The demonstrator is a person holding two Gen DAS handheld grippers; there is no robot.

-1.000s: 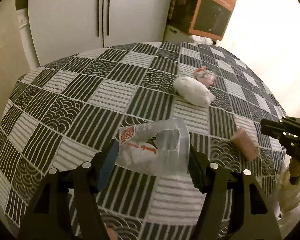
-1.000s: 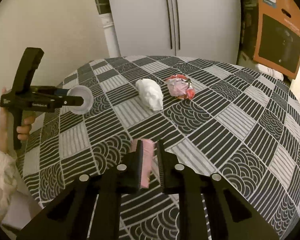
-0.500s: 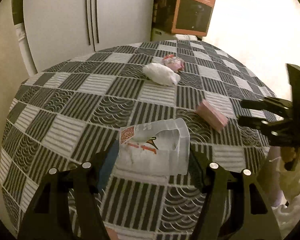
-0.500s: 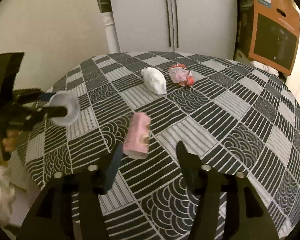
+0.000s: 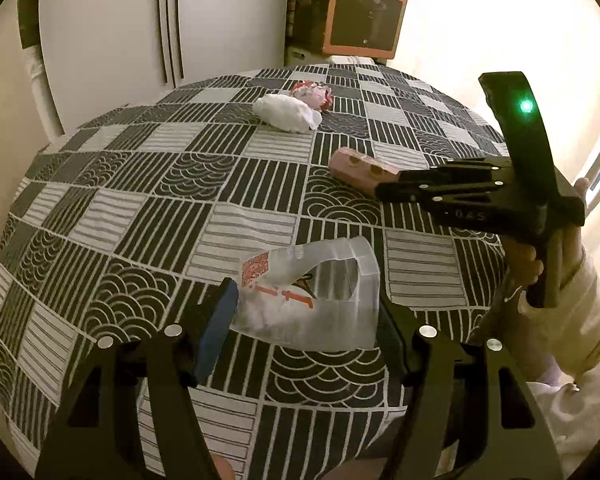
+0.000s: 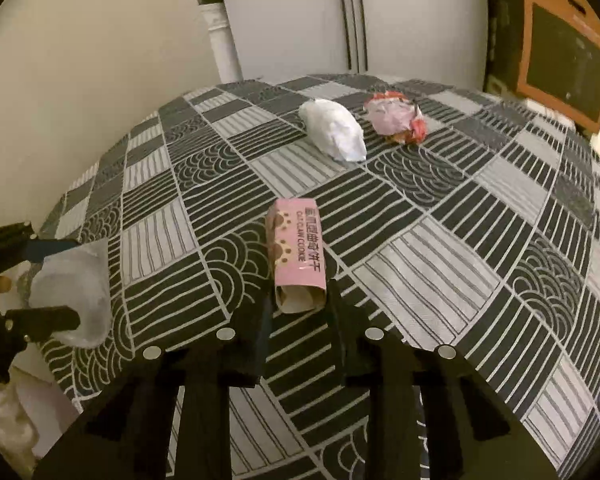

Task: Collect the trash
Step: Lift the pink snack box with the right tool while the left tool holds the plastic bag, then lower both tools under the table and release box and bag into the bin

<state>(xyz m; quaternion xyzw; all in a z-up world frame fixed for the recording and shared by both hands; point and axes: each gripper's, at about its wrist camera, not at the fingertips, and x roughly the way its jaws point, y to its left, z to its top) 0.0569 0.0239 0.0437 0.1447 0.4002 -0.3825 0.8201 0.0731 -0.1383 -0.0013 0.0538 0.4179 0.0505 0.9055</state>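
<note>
Translucent plastic is sitting pinched between the pads of the left gripper (image 5: 304, 316): a clear plastic cup (image 5: 316, 300) with a torn printed lid, lying sideways in the grip and hovering over the near edge of the table (image 5: 140, 184). From the right wrist view the same cup (image 6: 76, 292) is showing at the far left, clamped in the left gripper (image 6: 40, 284) beyond the table's left rim.

The right gripper (image 6: 300, 320) is standing with its fingers spread apart, one on each side of the near end of a pink cookie box (image 6: 298, 256), which is lying flat on the black-and-white patterned tablecloth (image 6: 460, 240) with its open end toward the camera. Whether the pads are touching the box is hard to tell; a narrow gap seems to be showing on both sides. In the left wrist view the right gripper (image 5: 392, 188) is reaching in from the right, its tips at the pink cookie box (image 5: 360, 168).

Farther across the table, a white crumpled tissue (image 6: 334, 130) is lying just left of a red-and-pink crumpled wrapper (image 6: 394, 118), the two close together. Beyond the table a white refrigerator (image 6: 340, 16) is standing, with an orange cardboard box (image 6: 560, 40) to its right.
</note>
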